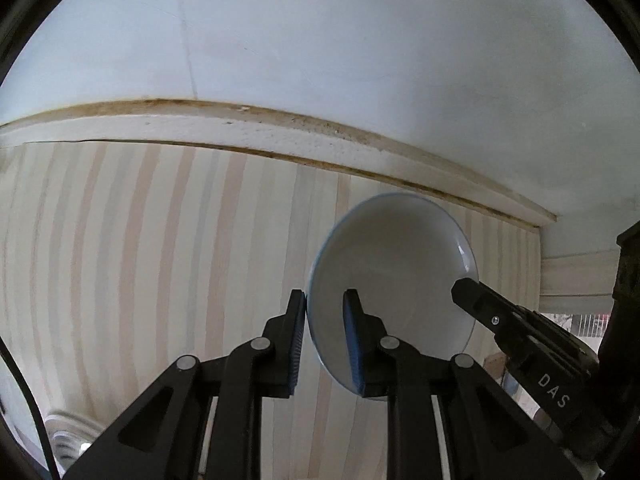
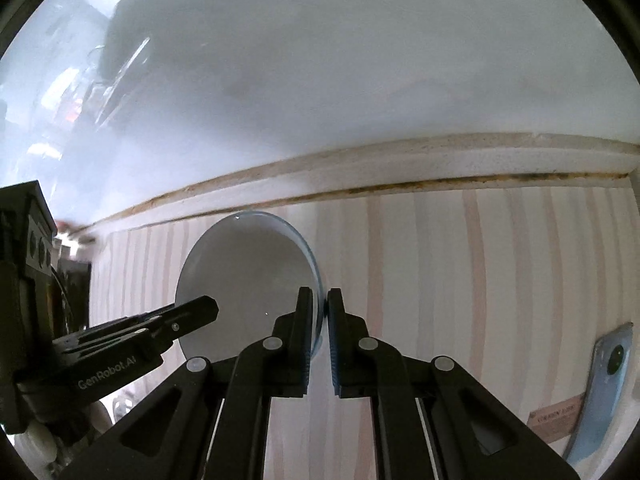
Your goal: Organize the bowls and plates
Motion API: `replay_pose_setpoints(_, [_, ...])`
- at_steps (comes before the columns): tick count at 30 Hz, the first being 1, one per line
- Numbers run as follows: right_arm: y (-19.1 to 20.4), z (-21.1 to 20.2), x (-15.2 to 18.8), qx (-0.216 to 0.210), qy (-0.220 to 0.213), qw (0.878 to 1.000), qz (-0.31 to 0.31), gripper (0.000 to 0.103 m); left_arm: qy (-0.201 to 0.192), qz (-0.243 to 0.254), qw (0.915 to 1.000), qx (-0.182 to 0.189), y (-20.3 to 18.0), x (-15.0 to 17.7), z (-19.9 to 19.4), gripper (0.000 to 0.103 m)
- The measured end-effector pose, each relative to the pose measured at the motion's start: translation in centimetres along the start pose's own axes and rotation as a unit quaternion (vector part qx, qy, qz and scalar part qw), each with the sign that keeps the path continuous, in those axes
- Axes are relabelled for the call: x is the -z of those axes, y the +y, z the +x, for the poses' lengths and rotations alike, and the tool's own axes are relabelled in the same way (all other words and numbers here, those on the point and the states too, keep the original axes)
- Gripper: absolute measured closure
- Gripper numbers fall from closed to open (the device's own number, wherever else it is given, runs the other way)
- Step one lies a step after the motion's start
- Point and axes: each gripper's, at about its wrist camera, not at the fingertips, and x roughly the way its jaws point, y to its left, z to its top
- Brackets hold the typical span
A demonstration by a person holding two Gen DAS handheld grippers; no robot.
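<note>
A white bowl with a blue rim [image 1: 392, 264] is held in the air over a striped tablecloth [image 1: 160, 260], tilted so its inside faces the cameras. My left gripper [image 1: 325, 320] is shut on the bowl's left rim, one blue pad inside and one outside. My right gripper [image 2: 323, 320] is shut on the opposite rim of the same bowl [image 2: 248, 264]. Each gripper shows in the other's view: the right one at the bowl's right edge [image 1: 466, 288], the left one at its left edge [image 2: 208, 308].
A white wall with a stained ledge [image 1: 280, 136] runs behind the table. A phone [image 2: 612, 364] and a small card [image 2: 556, 420] lie at the right. Part of a white ribbed dish [image 1: 64, 432] sits at lower left. Dark clutter [image 2: 72, 280] stands at far left.
</note>
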Motion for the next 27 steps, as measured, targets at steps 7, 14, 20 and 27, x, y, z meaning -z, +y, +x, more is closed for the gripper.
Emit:
replay_pose_setpoints(7, [1.7, -4.0, 4.0, -0.019, -0.005, 1.0, -0.016, 0.094, -0.027, 0.009, 0.9996, -0.004, 0.5, 4.7, -6.1, 0.086])
replay_pose_setpoints(14, [3.4, -8.7, 10.1, -0.035, -0.012, 0.999, -0.022, 0.094, -0.035, 0.041, 0.9984, -0.016, 0.5, 10.1, -10.0, 0.086])
replay_pose_setpoints(20, [5.2, -11.7, 15.6, -0.03, -0.016, 0.999, -0.032, 0.094, -0.031, 0.058, 0.9977, -0.018, 1.0, 14.8, -11.5, 0.086])
replay_pose_setpoints(27, [5.6, -12.6, 20.9, -0.026, -0.003, 0.999, -0.027, 0.094, -0.01, 0.064, 0.9979, -0.012, 1.2, 18.9, -10.9, 0.086])
